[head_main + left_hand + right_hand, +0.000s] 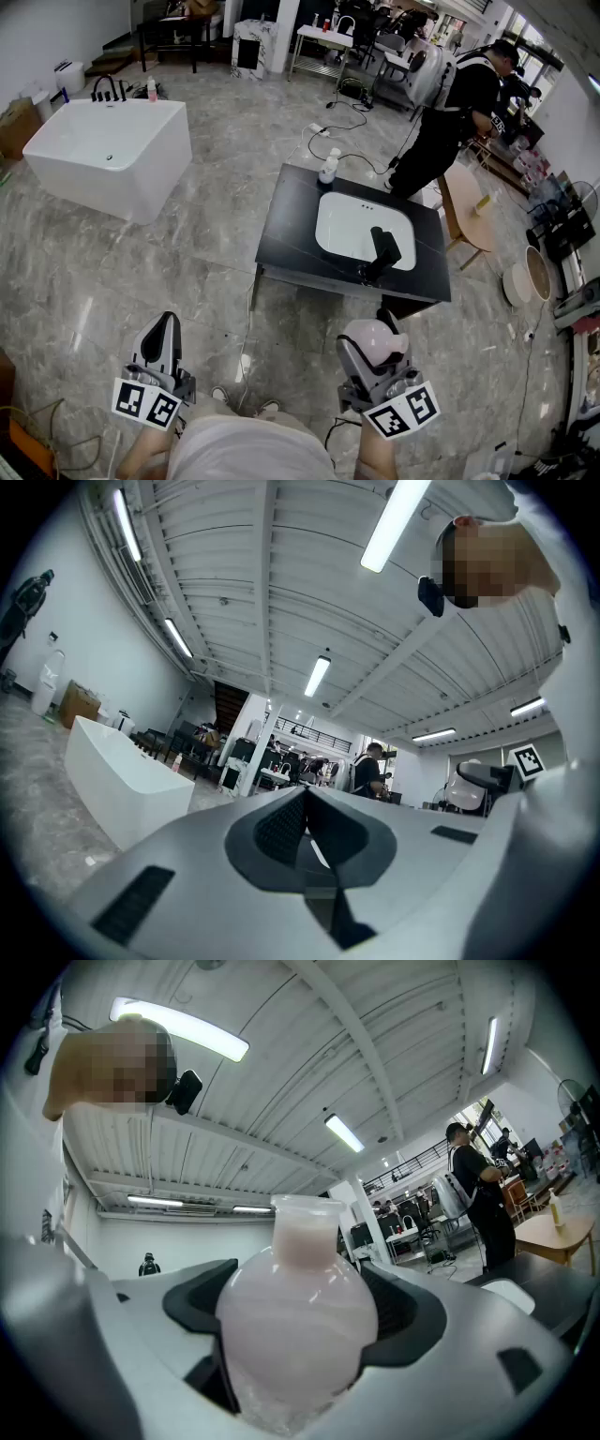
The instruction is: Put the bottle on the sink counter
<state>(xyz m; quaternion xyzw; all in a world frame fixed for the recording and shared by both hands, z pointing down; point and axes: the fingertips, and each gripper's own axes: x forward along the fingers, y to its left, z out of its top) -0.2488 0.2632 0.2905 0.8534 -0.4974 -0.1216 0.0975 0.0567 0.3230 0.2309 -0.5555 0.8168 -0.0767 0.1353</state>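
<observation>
Marble floor (216,197), one black sink surface (291,225), one pump bottle (329,167) at far edge. Right gripper (377,352) pinches one pink bottle (295,1307); left gripper (305,803) fingers together.

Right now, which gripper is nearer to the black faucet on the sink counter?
Right. The right gripper, holding the pink bottle, is straight in front of the faucet; the left gripper lies farther left.

Open showroom-like hall (strip-lit industrial ceiling (281,574)): freestanding bathtub (112,159), sink counter (291,220), marble floor (225,141).
</observation>
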